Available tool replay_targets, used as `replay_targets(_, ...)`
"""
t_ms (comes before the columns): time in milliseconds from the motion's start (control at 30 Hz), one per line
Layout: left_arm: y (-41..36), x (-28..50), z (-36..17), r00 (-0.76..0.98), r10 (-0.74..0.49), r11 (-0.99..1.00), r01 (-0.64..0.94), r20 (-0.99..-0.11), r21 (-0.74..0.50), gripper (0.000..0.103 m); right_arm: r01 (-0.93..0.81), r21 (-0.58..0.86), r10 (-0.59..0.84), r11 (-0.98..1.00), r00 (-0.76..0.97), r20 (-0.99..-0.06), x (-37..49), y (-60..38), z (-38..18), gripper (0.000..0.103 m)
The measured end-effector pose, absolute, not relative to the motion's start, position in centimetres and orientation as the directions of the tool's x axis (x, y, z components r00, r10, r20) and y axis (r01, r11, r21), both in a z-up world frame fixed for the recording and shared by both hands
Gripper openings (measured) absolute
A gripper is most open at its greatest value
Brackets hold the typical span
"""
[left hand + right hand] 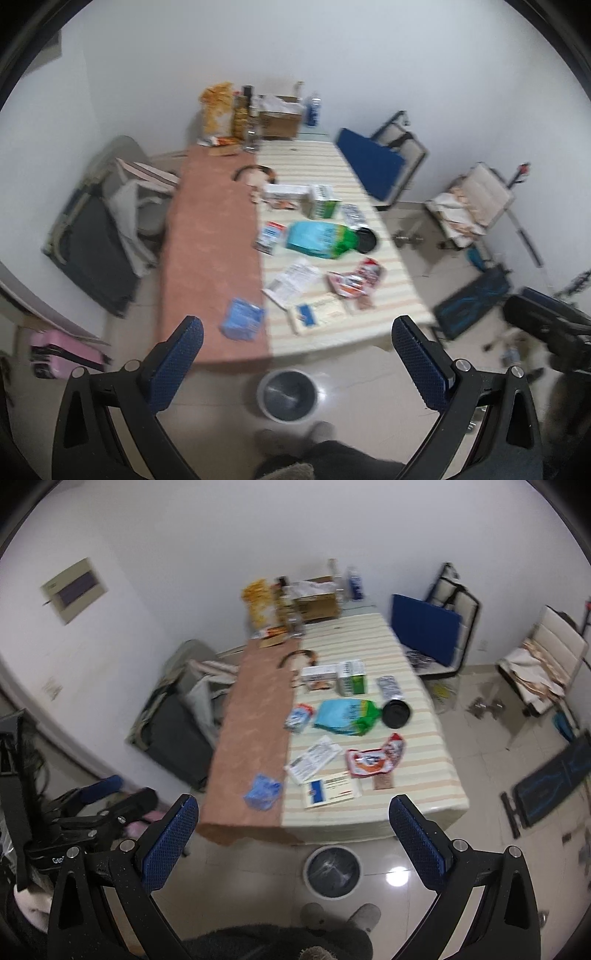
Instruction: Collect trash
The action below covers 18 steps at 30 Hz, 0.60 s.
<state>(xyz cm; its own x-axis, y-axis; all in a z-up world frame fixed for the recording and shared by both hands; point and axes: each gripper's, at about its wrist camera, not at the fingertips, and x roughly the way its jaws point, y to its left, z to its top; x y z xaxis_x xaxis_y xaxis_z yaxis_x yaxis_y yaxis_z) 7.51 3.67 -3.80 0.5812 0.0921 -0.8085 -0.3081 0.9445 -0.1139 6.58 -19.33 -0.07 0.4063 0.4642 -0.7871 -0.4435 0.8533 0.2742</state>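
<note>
Above the table's (pixel 207 258) near end, left gripper (pixel 295 332) and right gripper (pixel 293 810) hang wide, empty, likely lined up to choose a piece. Trash litters the striped cloth: blue wrapper (pixel 263 792), red packet (pixel 373 758), teal bag (pixel 345 716), papers. Bin (pixel 332 871) waits below on the floor, beside slippers. Nothing blocks reach; frames blurred.

Almost nothing can be read. On the black gripper body (pixel 55 853) seen at the left edge of the right wrist view, pale letters beginning "Ge" are made out; the rest is cut off. Print on the packets and boxes lying on the desk (pixel 424 775) is blurred beyond reading in both views.
</note>
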Motion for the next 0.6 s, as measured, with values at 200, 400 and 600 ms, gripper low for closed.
replay_targets(200,7.4,14.5,-9.3,0.468,0.140,0.907,-0.415,-0.872,-0.077,0.103,-0.311,0.240,0.356,0.920,0.403,-0.843,13.4,-19.6,-4.1,0.103)
replay_targets(400,10.5,22.5,-16.6,0.326,0.081,0.835,-0.539,-0.942,-0.115,0.103,-0.246,0.186,0.264,0.951,0.340,-0.902,24.7,-19.5,-10.9,0.103)
replay_targets(600,12.0,30.7,-24.1,0.169,0.149,0.816,-0.578,-0.974,0.025,0.103,-0.245,0.141,0.195,0.959,0.209,-0.958,37.6,-18.4,-20.4,0.103)
